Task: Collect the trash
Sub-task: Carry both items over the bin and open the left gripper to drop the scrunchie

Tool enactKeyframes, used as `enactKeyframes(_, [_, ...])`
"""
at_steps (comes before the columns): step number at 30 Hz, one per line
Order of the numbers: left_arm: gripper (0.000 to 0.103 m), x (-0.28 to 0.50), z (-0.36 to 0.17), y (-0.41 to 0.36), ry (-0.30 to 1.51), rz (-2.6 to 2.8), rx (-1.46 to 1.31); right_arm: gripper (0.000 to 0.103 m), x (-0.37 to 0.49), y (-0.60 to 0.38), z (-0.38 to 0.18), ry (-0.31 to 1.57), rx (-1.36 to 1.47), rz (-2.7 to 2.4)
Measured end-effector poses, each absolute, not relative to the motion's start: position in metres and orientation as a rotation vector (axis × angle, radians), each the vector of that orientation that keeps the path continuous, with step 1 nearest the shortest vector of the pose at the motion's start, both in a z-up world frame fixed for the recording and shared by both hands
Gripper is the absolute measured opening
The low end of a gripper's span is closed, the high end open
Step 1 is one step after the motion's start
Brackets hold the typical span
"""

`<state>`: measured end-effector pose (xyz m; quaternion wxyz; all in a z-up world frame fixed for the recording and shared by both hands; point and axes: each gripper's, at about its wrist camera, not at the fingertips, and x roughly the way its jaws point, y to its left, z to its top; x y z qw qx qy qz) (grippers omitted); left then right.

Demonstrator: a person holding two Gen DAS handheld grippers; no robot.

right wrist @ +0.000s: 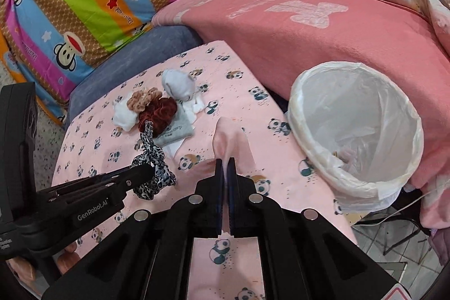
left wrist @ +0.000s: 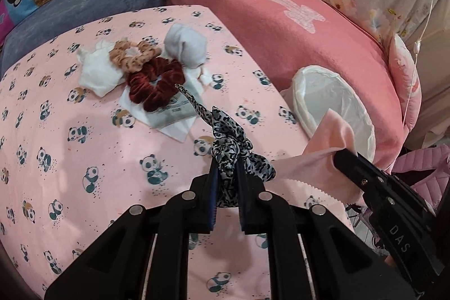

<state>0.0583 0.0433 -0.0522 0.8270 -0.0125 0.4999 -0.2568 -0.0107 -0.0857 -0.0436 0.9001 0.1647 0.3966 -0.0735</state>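
Fingers, left [left wrist: 226, 173]: we find them pinching a leopard scrunchie [left wrist: 230, 156], its gripped middle hidden. Fingers, right [right wrist: 225, 167]: pressed together on a pink cloth [right wrist: 230, 137]; its lower edge hidden behind them. Lined bin [right wrist: 357, 131] stands right of the worktop [right wrist: 92, 137], contents unclear. Pile [left wrist: 146, 72] of scrunchies and tissues overlaps further back on the worktop.

printed grey packet [left wrist: 173, 114] half buried under the dark red scrunchie [left wrist: 154, 83], its lettering too small to read, bin [left wrist: 334, 100] rim at 3 o'clock hidden behind pink cloth [left wrist: 332, 137], white tissues [left wrist: 95, 72] partly covered by tan scrunchie [left wrist: 132, 55]
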Motion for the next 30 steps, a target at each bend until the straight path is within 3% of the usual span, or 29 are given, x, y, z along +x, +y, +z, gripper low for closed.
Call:
enactKeyframes(16, [0.011,0.036,-0.015,-0.072,0.963,-0.732,0.125,0.004,-0.066,-0.207,-0.006,0.67,0.465,-0.332])
enactKeyframes(30, [0.012,0.038,-0.025,-0.148,0.976,-0.85,0.203,0.004,-0.072,-0.277,-0.02,0.66,0.522,-0.419])
